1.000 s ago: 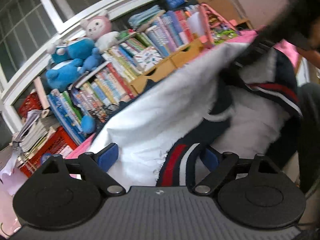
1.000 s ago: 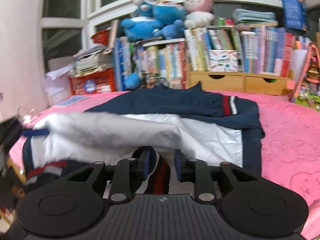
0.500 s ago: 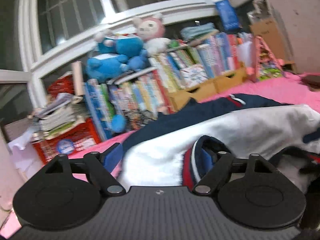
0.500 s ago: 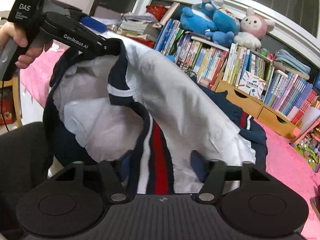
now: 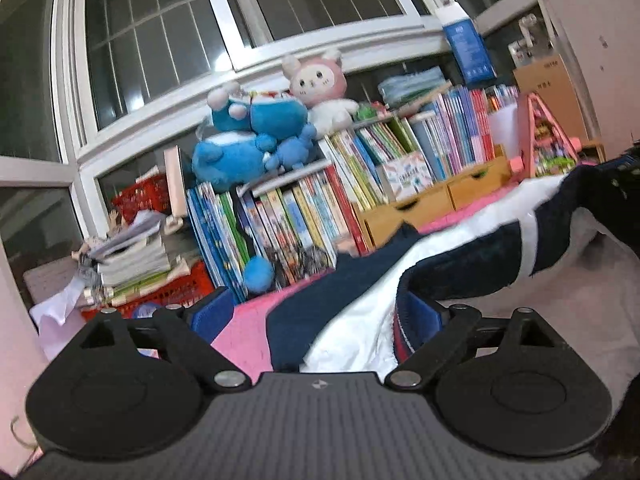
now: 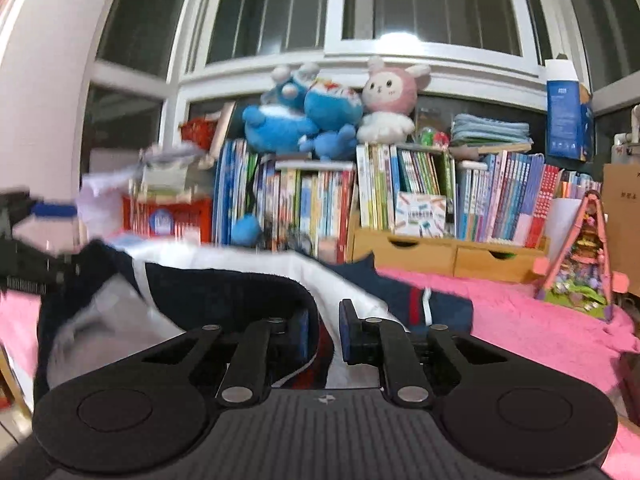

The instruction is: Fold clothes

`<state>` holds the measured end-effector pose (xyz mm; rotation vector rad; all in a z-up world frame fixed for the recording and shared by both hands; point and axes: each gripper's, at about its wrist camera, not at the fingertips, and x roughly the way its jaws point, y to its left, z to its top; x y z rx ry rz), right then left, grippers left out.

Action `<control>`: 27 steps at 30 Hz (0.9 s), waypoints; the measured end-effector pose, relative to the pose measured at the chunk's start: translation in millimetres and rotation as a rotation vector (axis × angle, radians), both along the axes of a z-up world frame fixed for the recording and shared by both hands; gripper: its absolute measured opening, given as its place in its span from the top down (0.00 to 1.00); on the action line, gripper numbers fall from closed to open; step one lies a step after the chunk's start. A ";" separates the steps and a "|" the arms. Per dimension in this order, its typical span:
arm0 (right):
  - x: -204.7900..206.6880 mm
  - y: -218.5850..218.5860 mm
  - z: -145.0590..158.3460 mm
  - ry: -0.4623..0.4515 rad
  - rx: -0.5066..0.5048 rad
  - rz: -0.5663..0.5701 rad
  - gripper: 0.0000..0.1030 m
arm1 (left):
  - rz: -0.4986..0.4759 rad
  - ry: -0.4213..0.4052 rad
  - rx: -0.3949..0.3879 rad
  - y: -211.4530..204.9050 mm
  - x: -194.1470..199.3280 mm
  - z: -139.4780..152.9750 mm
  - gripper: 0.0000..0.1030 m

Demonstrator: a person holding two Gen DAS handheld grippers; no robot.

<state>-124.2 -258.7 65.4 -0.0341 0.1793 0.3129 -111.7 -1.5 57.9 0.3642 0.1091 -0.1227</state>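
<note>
A white and navy jacket [image 5: 452, 256] with red, white and navy ribbed trim lies on the pink blanket [image 6: 520, 320]; it also shows in the right wrist view [image 6: 224, 292]. My left gripper [image 5: 320, 316] is open wide, with the jacket's ribbed hem draped against its right finger [image 5: 424, 316]. My right gripper [image 6: 324, 332] is nearly closed on the jacket's ribbed hem, which passes between its blue pads. The left gripper appears at the left edge of the right wrist view [image 6: 36, 240].
Books [image 6: 400, 188] line the back, with blue and pink plush toys [image 6: 332, 108] on top. Wooden drawers [image 6: 448, 252] stand behind the blanket. A red crate [image 6: 168, 216] with papers is at left, a pink toy house [image 6: 580, 256] at right.
Both grippers have swung down and forward with the jacket, now laid lower over the blanket. The right gripper has closed on the hem. The left gripper stays open.
</note>
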 end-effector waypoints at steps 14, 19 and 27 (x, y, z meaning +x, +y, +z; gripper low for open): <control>185.6 -42.6 10.2 0.457 0.305 -0.041 0.25 | 0.102 0.376 -0.296 48.4 166.4 -12.8 0.05; 127.0 -48.6 -7.9 0.305 0.011 0.001 0.11 | 0.077 0.459 -0.373 66.2 172.4 -34.3 0.05; 73.0 3.1 -13.3 0.244 -0.179 0.182 0.04 | -0.009 0.379 -0.273 66.0 128.0 -13.7 0.03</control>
